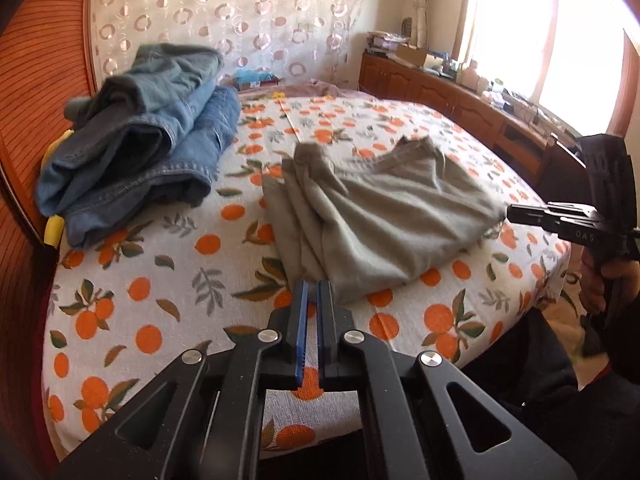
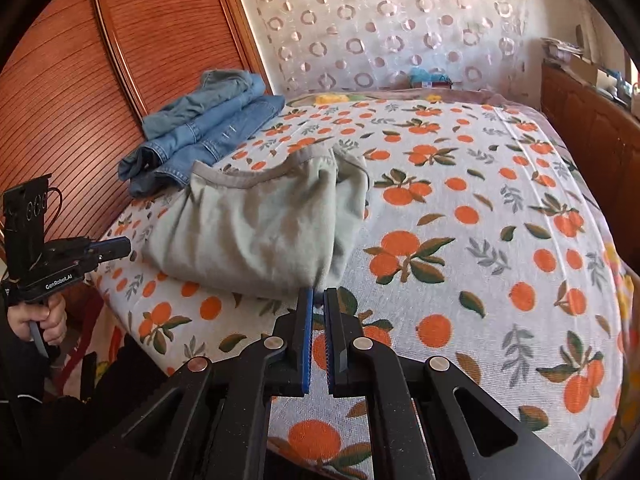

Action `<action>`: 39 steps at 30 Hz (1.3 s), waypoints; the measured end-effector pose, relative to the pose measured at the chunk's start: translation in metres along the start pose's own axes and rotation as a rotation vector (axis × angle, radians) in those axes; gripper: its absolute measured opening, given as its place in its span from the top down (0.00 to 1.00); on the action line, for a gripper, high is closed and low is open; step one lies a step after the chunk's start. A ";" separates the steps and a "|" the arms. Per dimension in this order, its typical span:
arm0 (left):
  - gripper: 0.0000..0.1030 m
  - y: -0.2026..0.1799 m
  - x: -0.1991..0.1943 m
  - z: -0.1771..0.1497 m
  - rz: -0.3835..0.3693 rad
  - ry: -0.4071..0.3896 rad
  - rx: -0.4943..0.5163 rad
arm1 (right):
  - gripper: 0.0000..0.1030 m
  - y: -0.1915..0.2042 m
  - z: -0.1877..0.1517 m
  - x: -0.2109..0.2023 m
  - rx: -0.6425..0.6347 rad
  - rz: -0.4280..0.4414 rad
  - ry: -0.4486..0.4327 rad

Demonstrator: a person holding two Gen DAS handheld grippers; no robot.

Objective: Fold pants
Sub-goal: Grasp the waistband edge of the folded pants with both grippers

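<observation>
Pants folded at mid-bed, both tongs clenched empty

Pants (image 1: 384, 216), grey-green, lie folded mid-bed. At their nine o'clock, stacked jeans (image 1: 136, 140) sit against the wardrobe. Left tongs (image 1: 313, 308) and right tongs (image 2: 319, 312) are clenched on nothing at six o'clock. Risk: the loose waistband may spring open, or closed tips may snag the fold. No containers hold anything here.

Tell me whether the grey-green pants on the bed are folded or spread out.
Folded: the grey-green pants lie doubled into a compact, layered bundle, waistband on top.
</observation>
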State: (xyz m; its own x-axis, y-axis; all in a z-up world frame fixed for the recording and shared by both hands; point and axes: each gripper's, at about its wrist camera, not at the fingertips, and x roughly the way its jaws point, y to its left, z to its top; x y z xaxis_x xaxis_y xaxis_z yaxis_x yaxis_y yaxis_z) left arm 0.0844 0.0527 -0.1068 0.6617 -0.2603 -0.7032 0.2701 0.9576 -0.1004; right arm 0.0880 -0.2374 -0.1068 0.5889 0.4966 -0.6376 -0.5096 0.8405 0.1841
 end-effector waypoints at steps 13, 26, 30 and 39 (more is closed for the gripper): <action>0.57 -0.016 0.023 0.047 -0.013 -0.041 0.047 | 0.86 0.011 0.037 -0.003 -0.068 -0.018 -0.062; 0.54 0.000 0.070 0.072 0.011 0.000 -0.004 | 0.77 0.013 0.075 0.057 -0.112 0.029 -0.006; 0.54 0.007 0.080 0.074 0.025 0.020 -0.012 | 0.72 0.010 0.084 0.075 -0.126 0.022 0.014; 0.54 0.022 0.097 0.070 0.022 0.065 -0.047 | 0.71 -0.004 0.096 0.114 -0.112 0.000 0.069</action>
State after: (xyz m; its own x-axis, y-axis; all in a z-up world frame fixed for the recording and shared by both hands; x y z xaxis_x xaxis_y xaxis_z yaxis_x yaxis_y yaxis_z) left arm 0.2033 0.0395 -0.1275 0.6200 -0.2323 -0.7494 0.2221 0.9681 -0.1163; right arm 0.2171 -0.1630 -0.1086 0.5462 0.4777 -0.6881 -0.5787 0.8091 0.1023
